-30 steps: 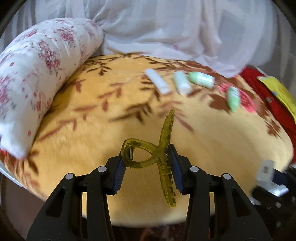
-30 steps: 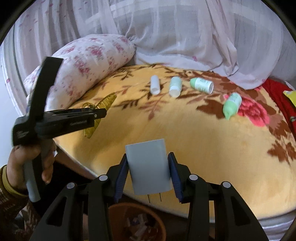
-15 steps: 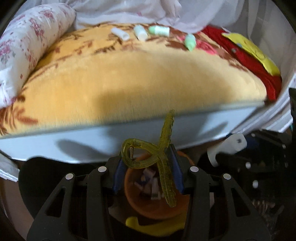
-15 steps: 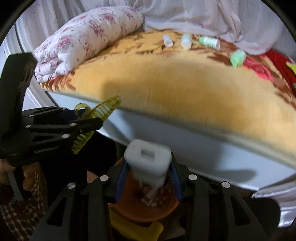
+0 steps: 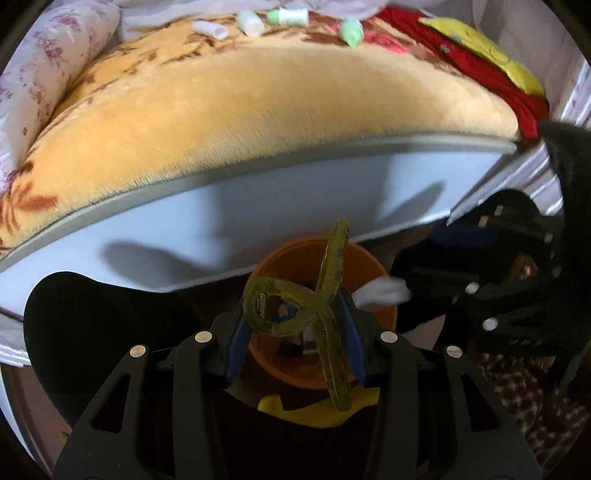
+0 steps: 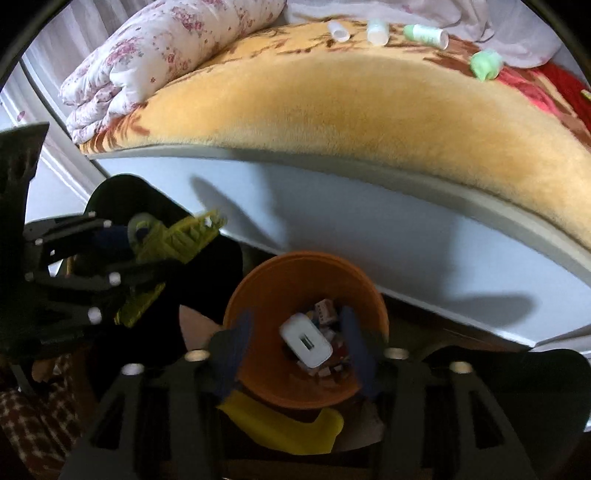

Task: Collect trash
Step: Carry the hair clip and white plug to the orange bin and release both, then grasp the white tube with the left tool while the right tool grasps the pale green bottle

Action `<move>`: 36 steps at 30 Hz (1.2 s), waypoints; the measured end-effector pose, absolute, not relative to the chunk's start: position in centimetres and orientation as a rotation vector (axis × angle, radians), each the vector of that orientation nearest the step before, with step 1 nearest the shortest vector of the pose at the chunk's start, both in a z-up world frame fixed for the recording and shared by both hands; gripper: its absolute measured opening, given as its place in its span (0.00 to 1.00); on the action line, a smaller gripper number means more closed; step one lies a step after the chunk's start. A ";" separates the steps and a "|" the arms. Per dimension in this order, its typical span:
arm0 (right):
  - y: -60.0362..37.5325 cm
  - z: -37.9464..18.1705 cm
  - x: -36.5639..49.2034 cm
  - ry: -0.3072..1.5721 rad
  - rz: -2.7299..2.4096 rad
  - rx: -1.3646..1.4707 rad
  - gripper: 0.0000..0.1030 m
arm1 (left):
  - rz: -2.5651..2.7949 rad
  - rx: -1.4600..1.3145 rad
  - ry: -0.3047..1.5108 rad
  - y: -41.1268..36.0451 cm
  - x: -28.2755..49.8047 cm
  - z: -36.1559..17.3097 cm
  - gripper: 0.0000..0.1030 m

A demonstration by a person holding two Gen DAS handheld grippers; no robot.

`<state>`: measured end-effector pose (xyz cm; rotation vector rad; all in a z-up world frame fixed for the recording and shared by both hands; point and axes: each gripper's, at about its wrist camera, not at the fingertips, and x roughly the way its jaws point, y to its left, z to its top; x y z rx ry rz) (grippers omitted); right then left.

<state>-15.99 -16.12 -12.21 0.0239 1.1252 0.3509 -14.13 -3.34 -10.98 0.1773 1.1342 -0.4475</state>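
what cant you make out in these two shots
- Whether the white charger has landed or is mid-fall: right wrist view, it lies in the orange bin.
- Other bin contents: too small, partly behind the charger.
- White item at the bin rim: left wrist view, motion blur.
- Hair clip lower tip: overlaps something yellow.

Bed [image 6: 369, 110] with 4 bottles [image 6: 424, 35]
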 end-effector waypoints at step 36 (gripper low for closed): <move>-21.5 -5.9 -8.1 0.802 0.198 0.016 0.63 | -0.133 0.020 0.743 -4.1 9.1 -0.3 0.80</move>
